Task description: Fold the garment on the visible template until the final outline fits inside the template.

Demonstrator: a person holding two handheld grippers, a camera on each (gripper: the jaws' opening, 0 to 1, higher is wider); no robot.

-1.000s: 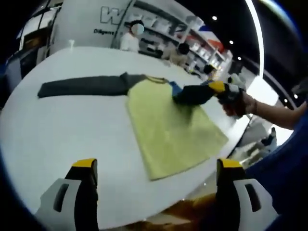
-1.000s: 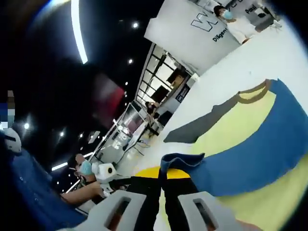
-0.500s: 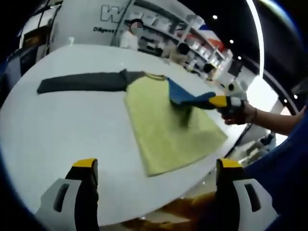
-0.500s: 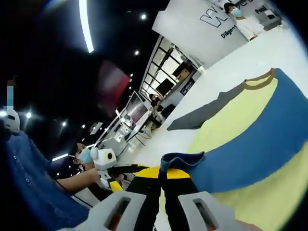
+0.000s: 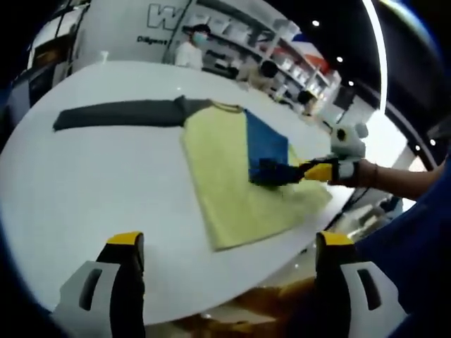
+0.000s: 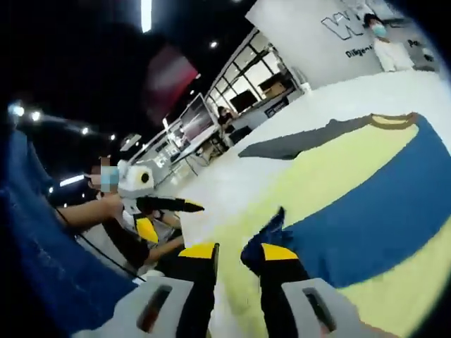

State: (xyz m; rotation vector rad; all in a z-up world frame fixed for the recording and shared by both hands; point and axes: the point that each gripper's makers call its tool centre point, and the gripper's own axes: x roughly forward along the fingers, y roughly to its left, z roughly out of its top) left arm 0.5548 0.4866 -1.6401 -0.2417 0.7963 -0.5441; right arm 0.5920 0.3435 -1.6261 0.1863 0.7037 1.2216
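A: Why is the right hand-held gripper (image 5: 299, 171) at the blue sleeve (image 5: 266, 141)?
B: To lay it across the yellow shirt (image 5: 232, 183). Its jaws stand apart; the cuff lies just ahead.
A: The left hand-held gripper (image 5: 229, 246)?
B: Spread, empty, well short of the shirt on the tabletop (image 5: 106, 183).

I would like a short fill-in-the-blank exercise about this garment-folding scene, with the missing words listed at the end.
1. The garment lies on a table whose colour is ____.
2. The sleeve folded across the yellow body is ____ in colour.
3. The sleeve still stretched out flat on the table is dark ____.
4. The jaws of the left gripper stand ____, holding nothing.

Missing words: white; blue; grey; open
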